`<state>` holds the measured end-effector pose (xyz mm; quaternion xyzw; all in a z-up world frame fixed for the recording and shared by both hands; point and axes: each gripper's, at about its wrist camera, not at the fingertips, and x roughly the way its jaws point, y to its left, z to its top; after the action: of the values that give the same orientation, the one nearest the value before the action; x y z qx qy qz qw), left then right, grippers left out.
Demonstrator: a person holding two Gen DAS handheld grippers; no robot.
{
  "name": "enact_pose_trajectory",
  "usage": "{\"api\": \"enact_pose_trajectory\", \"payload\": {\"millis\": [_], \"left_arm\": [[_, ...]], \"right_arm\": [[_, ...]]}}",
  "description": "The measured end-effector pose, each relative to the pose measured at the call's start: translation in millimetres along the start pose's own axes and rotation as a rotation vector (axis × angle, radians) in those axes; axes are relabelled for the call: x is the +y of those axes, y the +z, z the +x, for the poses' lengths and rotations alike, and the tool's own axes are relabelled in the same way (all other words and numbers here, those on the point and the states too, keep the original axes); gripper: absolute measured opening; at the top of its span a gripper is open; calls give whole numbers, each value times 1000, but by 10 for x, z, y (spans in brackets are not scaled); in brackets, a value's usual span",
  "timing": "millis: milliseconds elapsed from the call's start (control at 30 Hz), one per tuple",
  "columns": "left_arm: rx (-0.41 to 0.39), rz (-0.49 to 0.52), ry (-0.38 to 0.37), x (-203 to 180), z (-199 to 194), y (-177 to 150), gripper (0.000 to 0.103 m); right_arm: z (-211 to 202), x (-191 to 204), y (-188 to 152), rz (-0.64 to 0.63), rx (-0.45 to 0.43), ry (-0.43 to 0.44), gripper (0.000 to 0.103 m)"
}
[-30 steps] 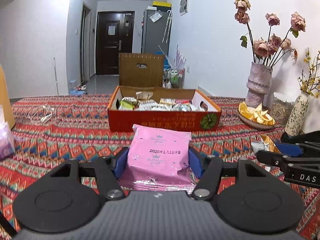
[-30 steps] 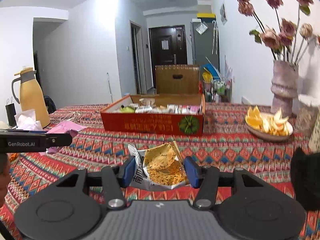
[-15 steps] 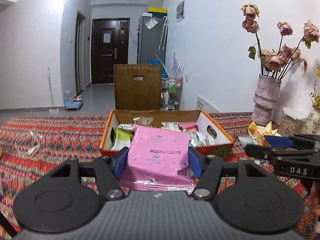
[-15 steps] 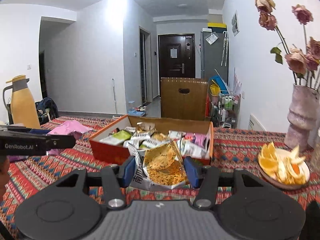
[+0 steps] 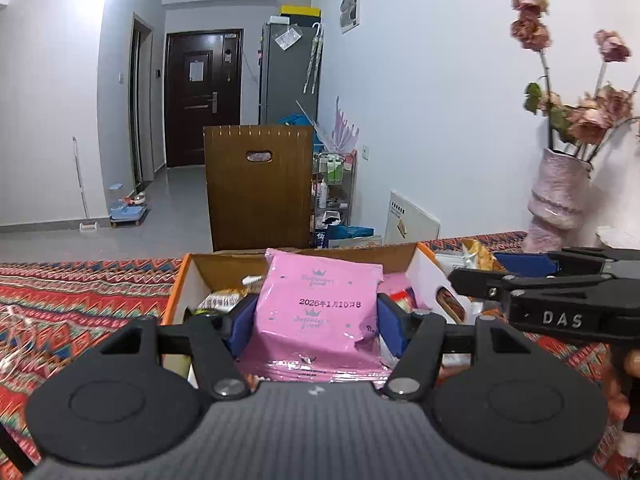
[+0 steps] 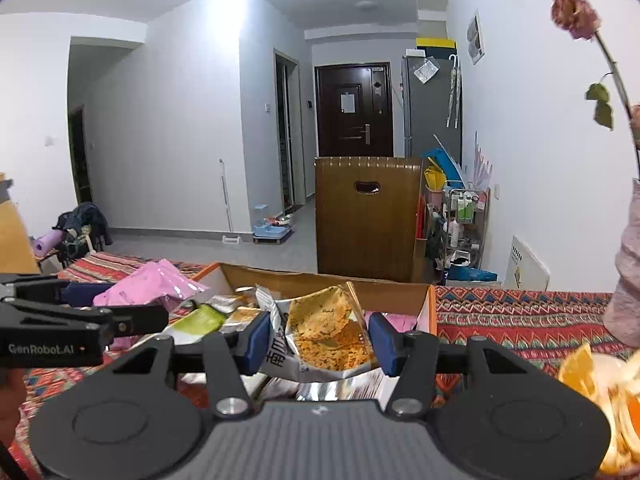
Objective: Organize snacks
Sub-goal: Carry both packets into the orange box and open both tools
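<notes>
Clamping a pink packet (image 5: pixel 318 312) between blue pads (image 5: pixel 243 326), left gripper (image 5: pixel 316 322) partly closed, packet upright with a printed date facing the camera, held over the near edge of the cardboard snack box (image 5: pixel 182 280). Beside it, to the right of the box's middle, right gripper (image 6: pixel 316 336) likewise partly closed, pads (image 6: pixel 256 334) pressing both sides of a silver snack bag (image 6: pixel 320 328) printed with orange crisps, the bag also held over the box's near part. Seen side-on from the left wrist camera as a black body marked DAS at the box's right end; from the right wrist camera, left gripper seen as a black body lettered GenRobot.AI at the box's left end.

Inside the box, under and beyond both packets: a green-and-white packet (image 6: pixel 202 320), silver wrappers (image 5: pixel 218 300), a bit of pink wrapping (image 6: pixel 404 322) toward the right wall. Orange rim, white cut-out handle wall on the right (image 5: pixel 444 296). Under the box, a table covered with a red zigzag-patterned cloth (image 5: pixel 80 296). Right of the box on the cloth, orange peel pieces (image 6: pixel 588 368) and a pink textured vase (image 5: pixel 560 200) of dried roses (image 5: pixel 528 12) against the white wall.

Beyond the box's far edge, a brown wooden chair back (image 5: pixel 258 192) with a handle slot, then a wire rack of bottles (image 5: pixel 334 184), a grey refrigerator (image 5: pixel 290 72), and a dark door (image 5: pixel 202 96) at the end of the hallway.
</notes>
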<state>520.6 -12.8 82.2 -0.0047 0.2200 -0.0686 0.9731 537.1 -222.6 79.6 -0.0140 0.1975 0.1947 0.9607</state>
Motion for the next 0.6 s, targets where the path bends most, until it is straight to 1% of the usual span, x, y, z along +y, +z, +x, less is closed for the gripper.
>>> {"api": "enact_pose_trajectory", "payload": {"millis": [133, 233, 333, 400, 500, 533, 567, 600], "left_arm": [[24, -24, -9, 106, 446, 124, 63], [54, -51, 4, 186, 798, 171, 63], [107, -78, -8, 257, 1163, 210, 63], [133, -91, -16, 271, 1355, 227, 63], [172, -97, -4, 291, 1566, 218, 63], [194, -114, -5, 310, 1624, 219, 63], [215, -146, -21, 344, 1666, 214, 67], [225, -168, -43, 385, 1678, 217, 75]], "right_arm": [[447, -94, 110, 2, 26, -4, 53], [792, -171, 188, 15, 67, -15, 53], [1193, -267, 240, 47, 137, -14, 53], [1395, -264, 237, 46, 176, -25, 54], [1661, -272, 238, 42, 240, -52, 60], [1730, -280, 226, 44, 257, -70, 65], [1788, -291, 203, 49, 273, -78, 70], [1848, -312, 185, 66, 307, -75, 71]]}}
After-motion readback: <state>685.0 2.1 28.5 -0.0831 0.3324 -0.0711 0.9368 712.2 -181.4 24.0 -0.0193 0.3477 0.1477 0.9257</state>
